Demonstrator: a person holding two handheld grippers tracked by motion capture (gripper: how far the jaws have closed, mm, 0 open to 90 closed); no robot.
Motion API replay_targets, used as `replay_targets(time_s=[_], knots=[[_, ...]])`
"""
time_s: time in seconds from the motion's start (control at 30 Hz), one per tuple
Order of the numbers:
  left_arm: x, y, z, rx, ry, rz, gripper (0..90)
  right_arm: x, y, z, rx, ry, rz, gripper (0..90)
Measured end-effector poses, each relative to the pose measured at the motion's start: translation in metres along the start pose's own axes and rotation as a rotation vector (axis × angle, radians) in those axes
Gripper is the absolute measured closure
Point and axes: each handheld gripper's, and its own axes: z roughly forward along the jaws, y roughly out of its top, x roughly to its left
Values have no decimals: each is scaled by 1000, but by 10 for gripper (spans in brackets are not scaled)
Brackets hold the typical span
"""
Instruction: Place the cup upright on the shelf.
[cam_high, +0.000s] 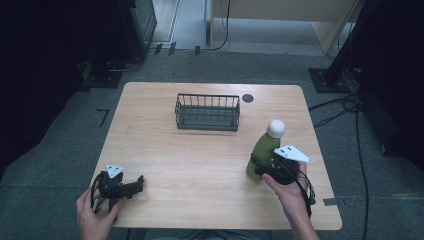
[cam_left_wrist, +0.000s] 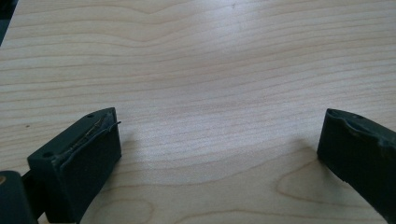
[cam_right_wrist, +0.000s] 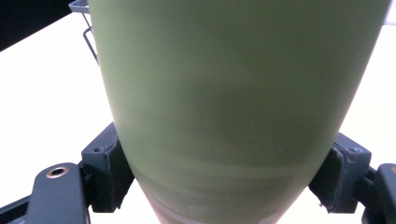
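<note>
An olive-green bottle (cam_high: 264, 147) with a round white cap (cam_high: 276, 128) stands on the right side of the wooden table (cam_high: 200, 160), leaning slightly. My right gripper (cam_high: 259, 167) is shut on its lower body, held by a hand at the front right. In the right gripper view the bottle (cam_right_wrist: 233, 93) sits between the two pads, which press on both of its sides around the gripper's middle (cam_right_wrist: 229, 182). My left gripper (cam_high: 137, 184) rests at the table's front left corner, pointing right. Its jaws (cam_left_wrist: 219, 154) stand wide open over bare wood.
A dark wire basket (cam_high: 207, 112) stands at the back middle of the table, with nothing in it that I can see; its corner (cam_right_wrist: 86, 28) shows behind the bottle. A small dark round disc (cam_high: 248, 98) lies by the far edge. Cables run over the floor at the right.
</note>
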Motion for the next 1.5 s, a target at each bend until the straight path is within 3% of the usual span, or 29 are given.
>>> replay_targets(time_s=[0.93,1.5], knots=[[0,0,0,0,0,0,0,21,34,4,-16,41,-59,201],[0,0,0,-1,0,-2,0,38,63,19,-19,61,-100,202]])
